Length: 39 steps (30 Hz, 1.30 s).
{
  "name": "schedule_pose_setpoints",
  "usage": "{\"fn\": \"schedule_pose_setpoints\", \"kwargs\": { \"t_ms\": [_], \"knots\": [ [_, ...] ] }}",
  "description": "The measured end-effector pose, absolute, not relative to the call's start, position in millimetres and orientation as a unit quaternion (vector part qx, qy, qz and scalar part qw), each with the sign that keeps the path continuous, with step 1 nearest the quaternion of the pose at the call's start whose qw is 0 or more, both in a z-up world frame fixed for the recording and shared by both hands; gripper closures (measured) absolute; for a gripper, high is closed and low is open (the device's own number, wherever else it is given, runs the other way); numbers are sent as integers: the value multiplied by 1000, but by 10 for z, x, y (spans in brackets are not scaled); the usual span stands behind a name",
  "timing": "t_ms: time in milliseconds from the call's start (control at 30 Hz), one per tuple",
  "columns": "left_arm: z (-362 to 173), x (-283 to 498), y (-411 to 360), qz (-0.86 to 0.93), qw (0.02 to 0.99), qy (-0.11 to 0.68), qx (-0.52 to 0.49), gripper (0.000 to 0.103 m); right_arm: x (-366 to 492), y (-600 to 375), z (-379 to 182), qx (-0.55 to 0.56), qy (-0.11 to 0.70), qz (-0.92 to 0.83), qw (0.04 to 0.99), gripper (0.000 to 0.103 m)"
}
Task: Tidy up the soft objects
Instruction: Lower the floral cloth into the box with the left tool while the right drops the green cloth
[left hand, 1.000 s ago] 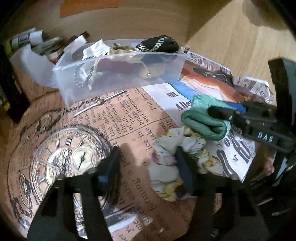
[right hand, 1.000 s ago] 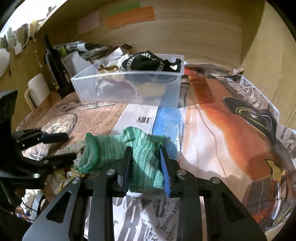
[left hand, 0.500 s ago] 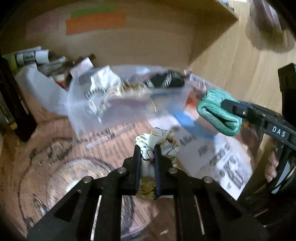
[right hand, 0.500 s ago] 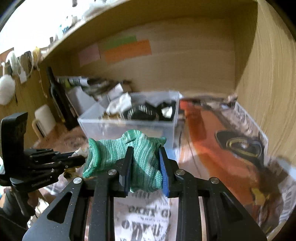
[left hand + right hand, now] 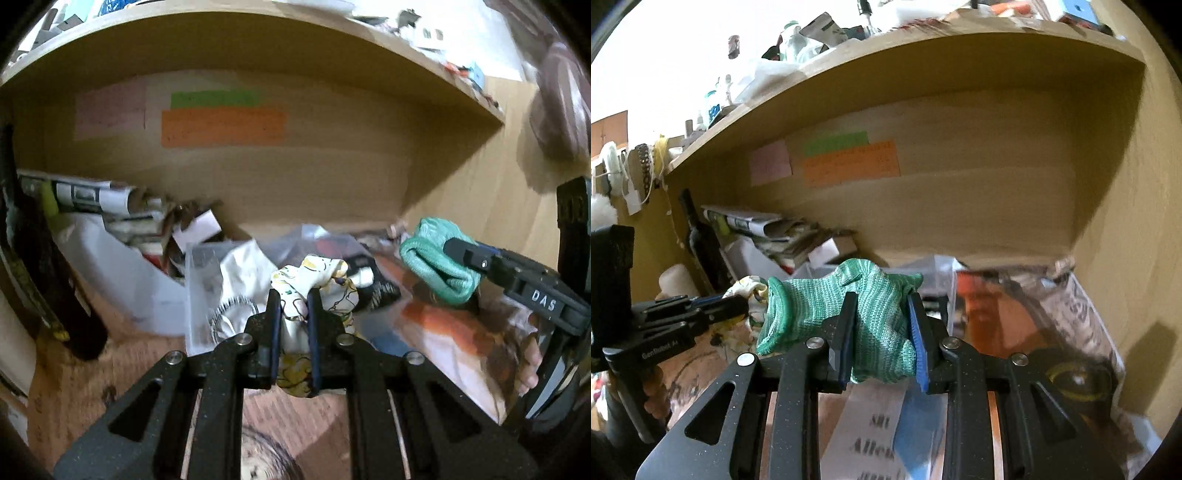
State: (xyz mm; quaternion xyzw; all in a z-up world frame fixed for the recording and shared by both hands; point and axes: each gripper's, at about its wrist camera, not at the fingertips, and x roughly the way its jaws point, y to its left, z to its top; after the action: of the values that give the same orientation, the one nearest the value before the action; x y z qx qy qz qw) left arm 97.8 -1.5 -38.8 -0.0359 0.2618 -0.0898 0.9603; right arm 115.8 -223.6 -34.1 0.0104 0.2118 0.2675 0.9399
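Setting: wooden shelf alcove (image 5: pixel 295 192), newspaper-covered surface (image 5: pixel 871 435) below.
Left gripper (image 5: pixel 291 328): jaws narrow, clamped on floral fabric piece (image 5: pixel 317 273); lifted off the surface since a second ago.
Clear plastic bin (image 5: pixel 199 266): directly ahead, holding other items.
Right gripper (image 5: pixel 882 339): jaws pinching green knit glove (image 5: pixel 827 302), likewise raised.
Implication: both soft objects airborne; deposit into bin probably follows.
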Motion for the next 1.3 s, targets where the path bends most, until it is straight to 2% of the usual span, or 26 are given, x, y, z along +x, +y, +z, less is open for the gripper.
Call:
{"fn": "schedule_pose_setpoints", "kwargs": {
  "t_ms": [400, 933, 1033, 1100, 1133, 1200, 1300],
  "knots": [
    [-386, 1613, 118, -66, 957, 279, -42, 91, 1647, -1817, -355, -4, 230, 272, 934, 79],
    [-995, 2166, 236, -54, 923, 376, -57, 91, 2102, -1534, -896, -49, 327, 240, 913, 77],
    [-1047, 2209, 233, -56, 919, 386, -57, 85, 2133, -1527, -940, -55, 336, 235, 910, 74],
    [-1049, 2189, 228, -52, 919, 386, -54, 73, 2146, -1493, -964, -60, 340, 232, 909, 73],
    [-1034, 2170, 230, -51, 920, 384, -54, 69, 2142, -1492, -967, -61, 341, 232, 909, 70],
    [-1004, 2134, 239, -47, 923, 378, -55, 56, 2140, -1484, -961, -64, 340, 228, 910, 65],
    [-920, 2039, 254, -46, 931, 357, -54, 53, 2110, -1504, -910, -62, 333, 229, 913, 56]
  ]
}}
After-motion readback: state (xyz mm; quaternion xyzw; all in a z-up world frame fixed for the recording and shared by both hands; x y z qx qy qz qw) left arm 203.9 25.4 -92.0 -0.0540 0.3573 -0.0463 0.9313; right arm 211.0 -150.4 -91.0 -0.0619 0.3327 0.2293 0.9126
